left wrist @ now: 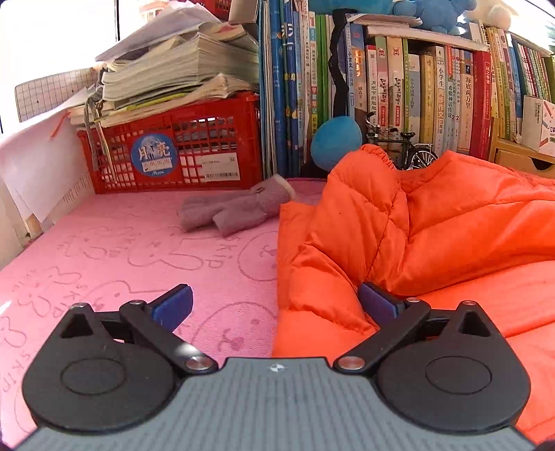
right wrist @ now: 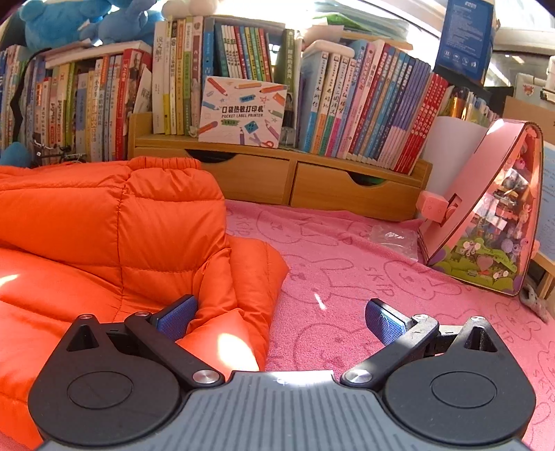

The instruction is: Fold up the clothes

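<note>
The orange puffer jacket [left wrist: 416, 222] lies bunched, sleeves drawn inward, on the pink towel [left wrist: 121, 249], seemingly part-folded, while left gripper [left wrist: 274, 307] and right gripper [right wrist: 281, 317] straddle its edges, tongs apart, holding nothing.

Home study desk: packed children's books [right wrist: 364, 104], plush toys [right wrist: 69, 20].

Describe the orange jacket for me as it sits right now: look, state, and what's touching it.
The orange jacket is a puffy quilted garment of shiny, nylon-looking fabric, lying rumpled on the pink towel, not yet folded flat. An elastic-gathered cuff or hem stands up at the back. The left gripper is open over its left edge, one finger against the fabric. The right gripper is open at its right edge, one finger touching a fold.
</note>
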